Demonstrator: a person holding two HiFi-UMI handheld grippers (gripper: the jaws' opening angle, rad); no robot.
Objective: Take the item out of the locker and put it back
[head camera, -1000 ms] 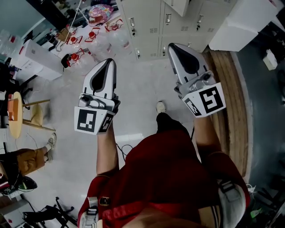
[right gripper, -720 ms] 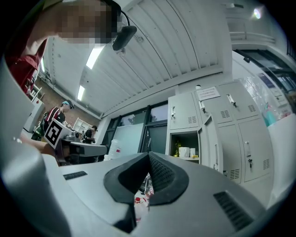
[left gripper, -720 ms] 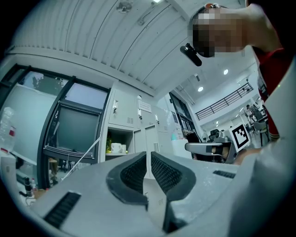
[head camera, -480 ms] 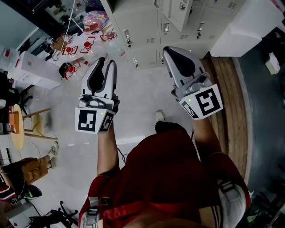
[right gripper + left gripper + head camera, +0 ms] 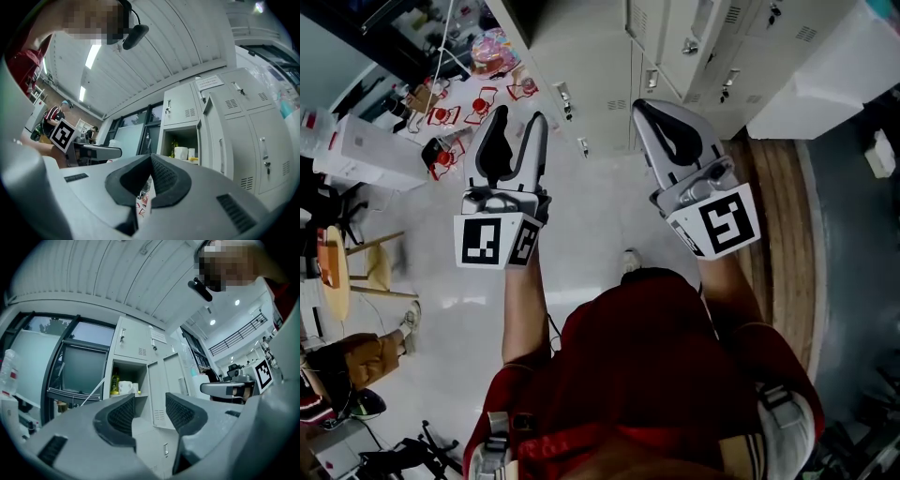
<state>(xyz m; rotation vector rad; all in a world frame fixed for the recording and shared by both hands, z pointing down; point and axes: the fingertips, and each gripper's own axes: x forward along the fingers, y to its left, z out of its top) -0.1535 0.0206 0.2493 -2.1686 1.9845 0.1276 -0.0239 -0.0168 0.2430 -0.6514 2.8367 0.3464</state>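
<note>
**Grey lockers ahead, both tongs empty**

Grey metal lockers [image 5: 675, 47] run across the top of the head view, above a pale floor [image 5: 591, 234]. The left gripper [image 5: 517, 117] is held out toward them. Its jaws are spread in a V with nothing between them, and they have just been opening. The right gripper [image 5: 644, 107] is held out alongside, well apart from the left, with its jaws pressed together and nothing held. The person's red shirt [image 5: 656, 375] fills the bottom of the view.

In the left gripper view the two ribbed pads stand apart with only air between them. Beyond them the lockers have one open compartment [image 5: 125, 371], its door [image 5: 157, 394] swung to the right. What looks like a yellow-green bottle [image 5: 115, 383] stands on the shelf at the left, with a white mug [image 5: 125, 387] just beside it. A smaller object to the right of the mug is too small to identify. These items sit inside the compartment, well apart from both grippers. The right gripper shows at the right edge, carrying its marker cube [image 5: 264, 373].

In the right gripper view the pads meet at their tips, closed on nothing. The open compartment lies above and to the right of the jaws and holds the bottle, the white mug and something yellow at the shelf edge. The left gripper reaches in from the left.
</note>
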